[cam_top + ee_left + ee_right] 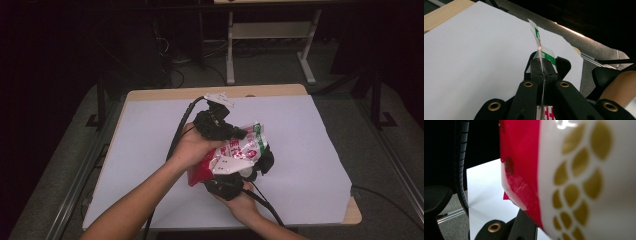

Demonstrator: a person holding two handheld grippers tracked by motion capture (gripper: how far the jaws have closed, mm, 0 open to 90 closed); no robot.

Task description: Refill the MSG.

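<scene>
Both claws clamped shut on the snack bag (235, 152) above the desk (150, 150): left claw (543, 68) pinches the top seal, right claw (227, 182) the red side. Pull apart evenly, w/o jerking, or contents spill.

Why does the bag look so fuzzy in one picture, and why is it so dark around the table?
In the right gripper view the bag sits right against the lens, so its red and gold print is out of focus, with a small glare spot at the top. In the high view light falls on the white sheet while the room behind stays black. In the left gripper view the bag's edge is sharp.
</scene>
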